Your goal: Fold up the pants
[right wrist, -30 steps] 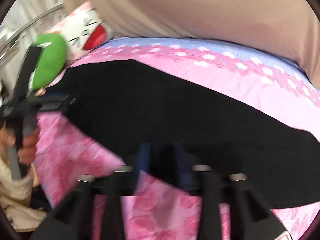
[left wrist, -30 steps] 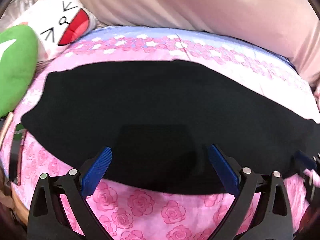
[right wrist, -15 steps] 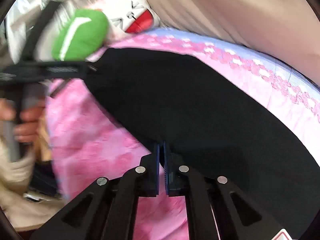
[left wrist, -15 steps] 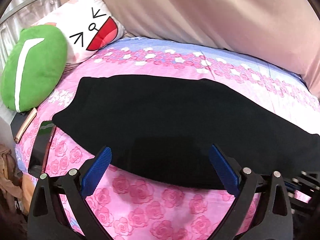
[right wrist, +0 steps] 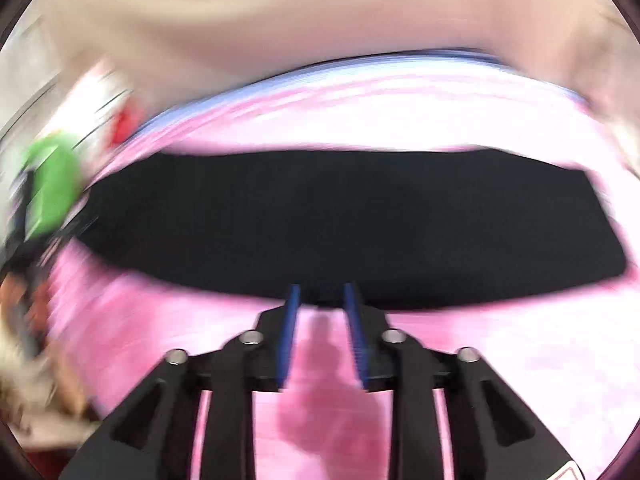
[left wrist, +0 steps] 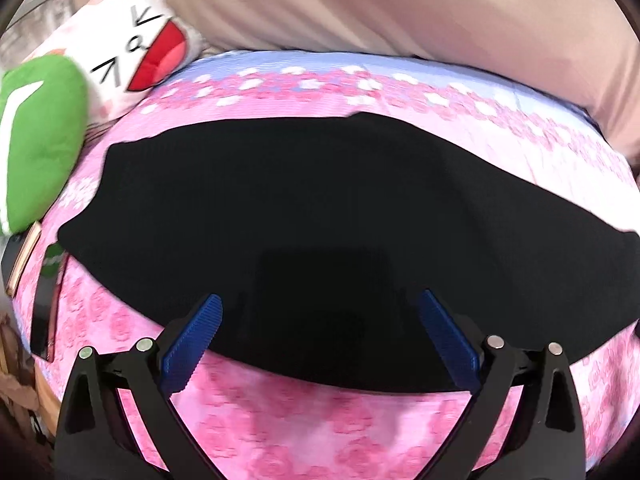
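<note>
Left wrist view: black pants lie flat across the pink floral bedsheet, one long band running left to right.
The left gripper hovers over their near edge, fingers spread wide and empty, likely lining up a pinch. The right gripper, fingers parting with nothing between, points at the near hem. A green cushion sits far left.

Bed w/ pink rose sheet; beige curtain behind it. Green cushion & cartoon-face pillow at bed's left end.
</note>
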Motion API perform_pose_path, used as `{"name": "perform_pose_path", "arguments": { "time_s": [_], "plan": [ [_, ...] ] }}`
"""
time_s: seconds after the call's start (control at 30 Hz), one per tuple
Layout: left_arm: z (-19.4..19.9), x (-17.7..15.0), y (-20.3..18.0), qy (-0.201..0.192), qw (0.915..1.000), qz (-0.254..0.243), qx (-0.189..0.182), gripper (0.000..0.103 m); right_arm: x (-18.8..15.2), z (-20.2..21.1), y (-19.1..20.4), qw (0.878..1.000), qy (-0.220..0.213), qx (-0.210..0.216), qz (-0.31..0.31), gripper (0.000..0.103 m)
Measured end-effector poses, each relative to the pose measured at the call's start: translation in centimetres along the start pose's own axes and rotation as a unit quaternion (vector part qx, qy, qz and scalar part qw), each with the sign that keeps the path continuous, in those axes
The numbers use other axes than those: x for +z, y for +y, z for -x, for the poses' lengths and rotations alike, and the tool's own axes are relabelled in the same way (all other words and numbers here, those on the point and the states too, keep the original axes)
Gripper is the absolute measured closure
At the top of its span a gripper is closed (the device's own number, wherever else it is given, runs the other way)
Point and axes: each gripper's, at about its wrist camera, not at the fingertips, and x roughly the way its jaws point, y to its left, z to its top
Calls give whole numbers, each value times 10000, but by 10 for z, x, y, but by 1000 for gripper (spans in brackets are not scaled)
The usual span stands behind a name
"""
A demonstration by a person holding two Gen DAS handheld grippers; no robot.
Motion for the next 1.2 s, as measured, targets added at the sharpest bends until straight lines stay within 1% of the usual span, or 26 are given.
{"name": "perform_pose_path", "arguments": {
  "time_s": [0.03, 0.1, 0.2, 0.23, 0.3, 0.37, 0.4, 0.43, 0.47, 0.5, 0.53, 0.57, 0.63, 0.67, 0.77, 0.8, 0.83, 0.87, 0.9, 0.93, 0.97, 1.03, 1.07, 1.1, 1.13, 1.2],
  "plan": [
    [-1, 0, -9, 10, 10000, -75, -40, 6, 1, 7, -31, 9988, -135, -322, -343, 71],
    [-4, 0, -22, 49, 9998, -164, -75, 6, 6, 14, -88, 9924, -270, -726, -959, 66],
    [-7, 1, -44, 91, 9995, -305, -69, 6, 17, 12, -136, 9847, -305, -1046, -1362, 63],
    [-6, 2, -52, 82, 9993, -363, -69, 6, 20, 9, -146, 9828, -341, -1091, -1452, 59],
    [-5, 2, -64, 68, 9990, -438, -71, 6, 25, 3, -162, 9798, -380, -1266, -1502, 58],
    [-4, 4, -77, 54, 9986, -526, -83, 6, 29, -3, -169, 9808, -436, -1225, -1451, 58],
    [-5, 5, -83, 61, 9983, -570, -67, 6, 31, -7, -169, 9820, -416, -1215, -1384, 62],
    [-5, 5, -89, 71, 9981, -609, -62, 6, 33, -9, -170, 9828, -388, -1280, -1273, 70],
    [-7, 6, -96, 83, 9979, -647, -66, 6, 32, -10, -168, 9836, -320, -1349, -1150, 96],
    [-7, 7, -101, 103, 9977, -671, -83, 6, 33, -10, -170, 9861, -200, -1186, -1144, 103],
    [-8, 8, -105, 121, 9975, -694, -116, 6, 33, -7, -174, 9861, -183, -1147, -1188, 102],
    [-9, 9, -110, 127, 9972, -723, -145, 6, 33, -1, -176, 9854, -221, -1234, -1152, 98],
    [-9, 10, -117, 118, 9968, -783, -119, 6, 32, 6, -177, 9856, -257, -1326, -1021, 63],
    [-10, 10, -120, 122, 9965, -819, -106, 6, 32, 7, -177, 9867, -282, -1280, -961, 62],
    [-12, 11, -128, 133, 9963, -847, -96, 6, 33, -1, -176, 9858, -135, -1515, -716, 62],
    [-11, 12, -129, 135, 9962, -850, -99, 6, 32, -6, -177, 9864, -70, -1492, -689, 62],
    [-11, 11, -131, 129, 9962, -861, -102, 6, 31, -11, -178, 9885, -22, -1338, -702, 62],
    [-11, 12, -133, 119, 9959, -890, -95, 6, 30, -13, -179, 9891, -70, -1271, -736, 64],
    [-11, 11, -136, 117, 9957, -916, -74, 6, 30, -14, -179, 9900, -89, -1211, -724, 77],
    [-11, 11, -137, 119, 9956, -928, -60, 6, 32, -11, -179, 9926, -98, -950, -749, 89],
    [-12, 12, -140, 136, 9955, -941, -43, 6, 34, -7, -178, 9929, -151, -865, -804, 90],
    [-12, 12, -143, 123, 9956, -927, -47, 6, 43, 19, -170, 9899, -553, -1167, -590, 91],
    [-11, 12, -144, 114, 9956, -931, -52, 6, 45, 30, -171, 9886, -721, -1161, -626, 91],
    [-11, 11, -146, 109, 9953, -965, -66, 6, 45, 38, -177, 9886, -784, -1086, -690, 91],
    [-11, 10, -147, 103, 9950, -988, -73, 6, 44, 34, -183, 9883, -697, -1159, -705, 90],
    [-17, 7, -152, 161, 9941, -1072, -46, 6, 34, -1, -198, 9870, -105, -1453, -680, 91]
  ]
}}
